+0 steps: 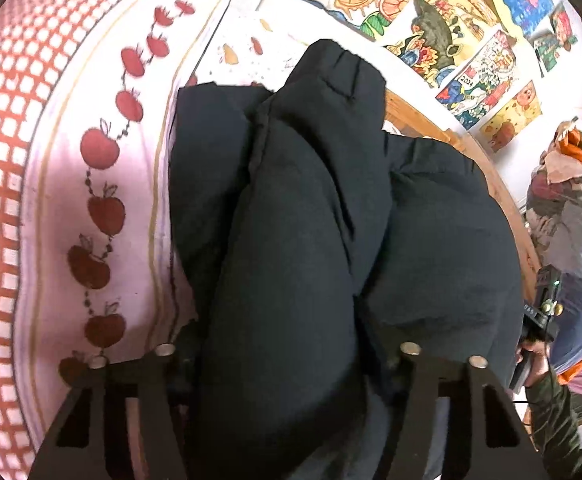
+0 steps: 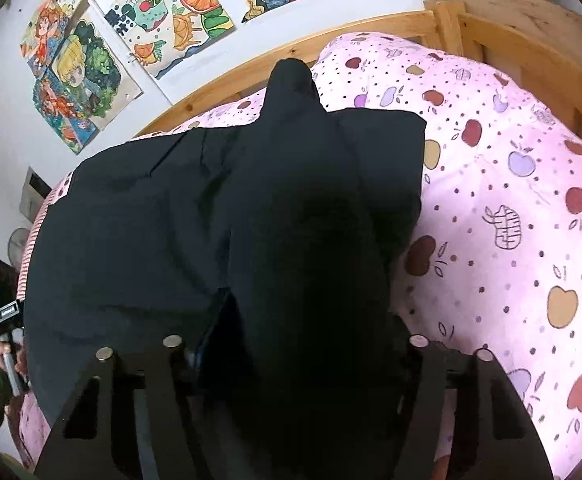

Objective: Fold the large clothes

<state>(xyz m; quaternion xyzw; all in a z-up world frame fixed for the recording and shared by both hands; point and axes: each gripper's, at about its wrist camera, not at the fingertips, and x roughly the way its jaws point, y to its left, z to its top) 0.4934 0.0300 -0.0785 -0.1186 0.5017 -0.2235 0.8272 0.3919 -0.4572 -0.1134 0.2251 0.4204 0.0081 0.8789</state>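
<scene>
Left gripper (image 1: 287,354): fingers clamp a thick fold of the black jacket (image 1: 331,208). Right gripper (image 2: 297,346): fingers likewise closed on a bunched fold. Jacket lies on the pink apple-print bedding (image 2: 511,208), beside the wooden bed frame (image 2: 251,64).

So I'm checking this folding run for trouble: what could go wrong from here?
The puffy black jacket bulges thickly between the fingers of the left gripper and the right gripper, so a bunched grip might slip. The sleeve lying across the body could slide off if the hem is lifted.
</scene>
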